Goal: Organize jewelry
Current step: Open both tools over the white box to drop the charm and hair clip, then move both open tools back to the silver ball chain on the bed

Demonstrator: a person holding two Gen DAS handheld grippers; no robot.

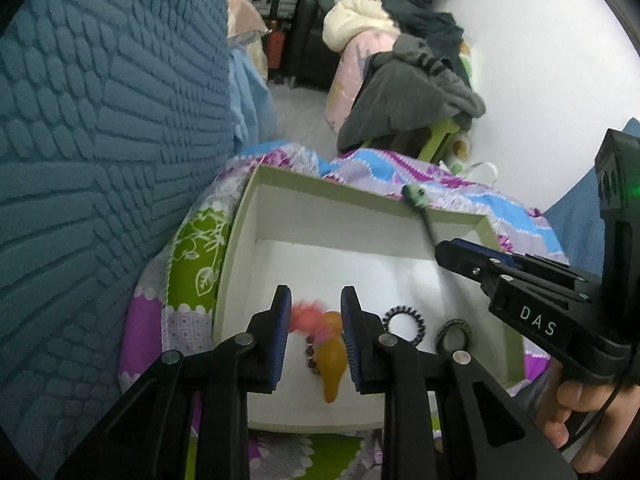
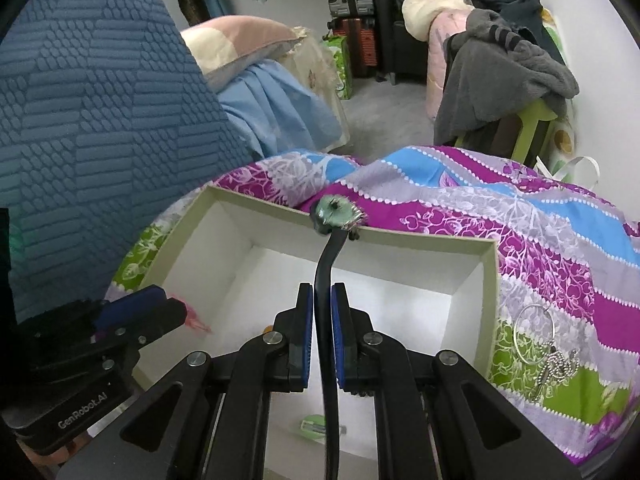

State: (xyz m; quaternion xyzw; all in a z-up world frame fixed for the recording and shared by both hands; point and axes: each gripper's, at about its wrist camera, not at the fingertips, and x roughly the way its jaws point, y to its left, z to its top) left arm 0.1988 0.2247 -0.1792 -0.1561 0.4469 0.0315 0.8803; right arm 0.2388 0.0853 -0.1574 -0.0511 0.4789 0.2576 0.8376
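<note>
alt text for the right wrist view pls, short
The right tongs straddle the black band of a headband whose green flower ornament rests on the far rim of an open white box, pads slightly apart from it. The left tongs reach into the box from the left beside something pink; a silver hoop earring lies on the patterned quilt.

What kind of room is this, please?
Most likely a bedroom: a patchwork quilt lies under the white box, a pillow lies behind, and clothes are heaped on a chair.
</note>
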